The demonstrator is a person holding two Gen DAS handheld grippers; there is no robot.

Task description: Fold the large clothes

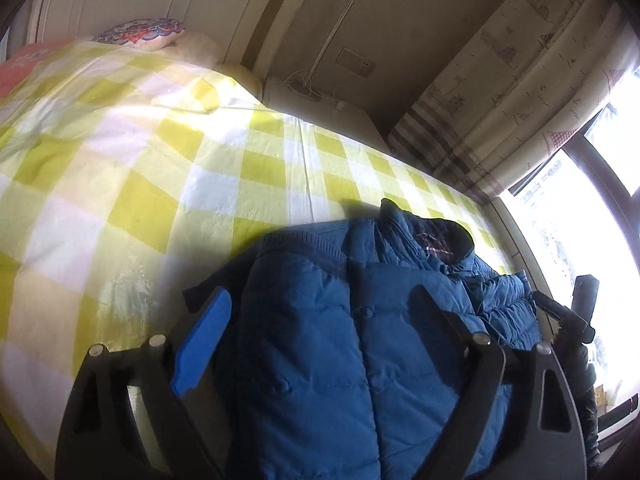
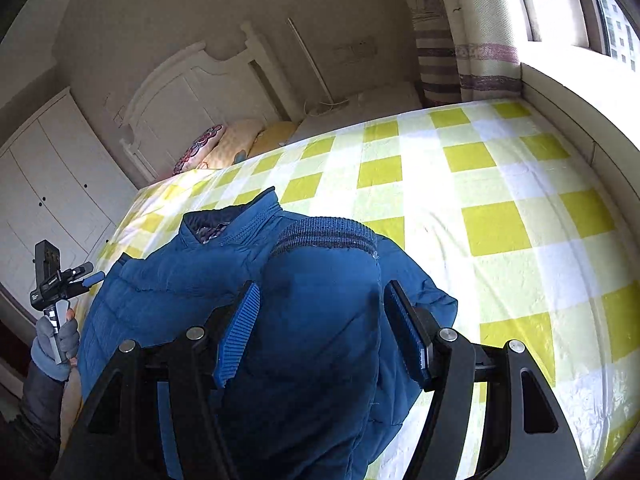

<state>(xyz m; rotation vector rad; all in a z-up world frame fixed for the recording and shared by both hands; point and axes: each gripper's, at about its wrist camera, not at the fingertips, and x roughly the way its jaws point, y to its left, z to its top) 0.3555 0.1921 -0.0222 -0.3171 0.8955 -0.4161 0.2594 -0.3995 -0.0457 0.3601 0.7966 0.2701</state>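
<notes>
A blue puffer jacket (image 1: pixel 320 344) lies on the checked bed, collar (image 1: pixel 432 240) pointing away. In the left wrist view my left gripper (image 1: pixel 320 320) hovers just over the jacket's body. Its jaws stand wide and the pads press on nothing. In the right wrist view the jacket (image 2: pixel 168 304) has a sleeve folded across it, ribbed cuff (image 2: pixel 324 236) toward the collar. My right gripper (image 2: pixel 324 332) straddles that sleeve. Its blue pads (image 2: pixel 240 332) stand apart at the sleeve's sides, with no squeeze visible. The left gripper (image 2: pixel 86 274) shows at the jacket's left edge, held by a gloved hand (image 2: pixel 56 340).
The bed carries a yellow and white checked sheet (image 2: pixel 500 208), with pillows (image 2: pixel 224 148) by the white headboard (image 2: pixel 192 92). A white wardrobe (image 2: pixel 52 184) stands on the left. A bedside cabinet (image 1: pixel 320 108), a curtain (image 1: pixel 520 92) and a bright window (image 1: pixel 572 216) lie on the far side.
</notes>
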